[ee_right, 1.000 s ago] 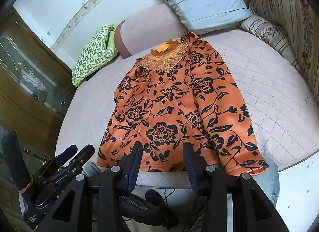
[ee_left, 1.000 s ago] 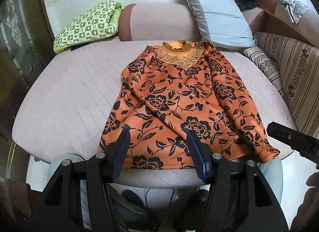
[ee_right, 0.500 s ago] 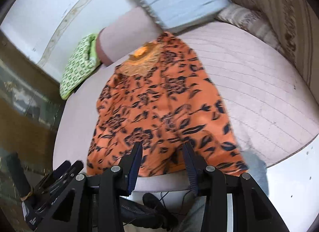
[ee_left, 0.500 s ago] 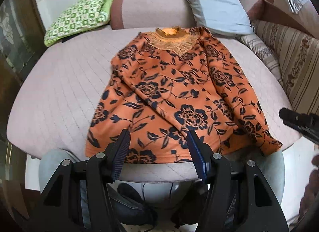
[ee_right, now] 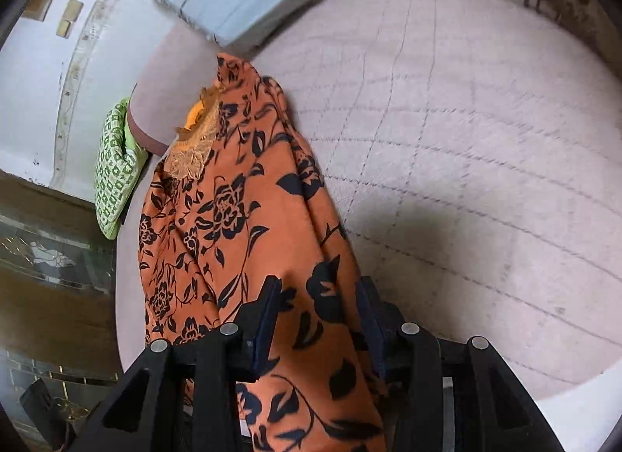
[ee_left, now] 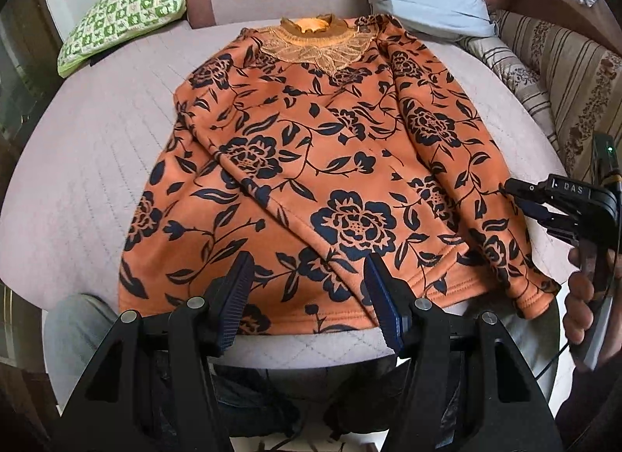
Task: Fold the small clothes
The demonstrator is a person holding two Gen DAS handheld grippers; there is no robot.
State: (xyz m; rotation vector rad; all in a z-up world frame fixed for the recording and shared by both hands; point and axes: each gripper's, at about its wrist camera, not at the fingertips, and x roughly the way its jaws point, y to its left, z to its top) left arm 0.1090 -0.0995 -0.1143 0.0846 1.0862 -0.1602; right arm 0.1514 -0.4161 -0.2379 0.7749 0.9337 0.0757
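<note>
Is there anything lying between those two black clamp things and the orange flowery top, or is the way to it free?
Nothing visible blocks either one. The left tool hangs open just above the hem of the orange top, with only air between. The right tool already has the top's right sleeve between its fingers, at the edge beside the bare quilted cover.

Both tools are showing black angular frames with round silver screw heads. The left tool (ee_left: 307, 296) is wearing dark blue ribbed pads (ee_left: 383, 310). The right tool (ee_left: 523, 199) is bearing white "DAS" lettering and a glowing green light, with a thin black cable trailing below the hand (ee_left: 583, 308).
</note>
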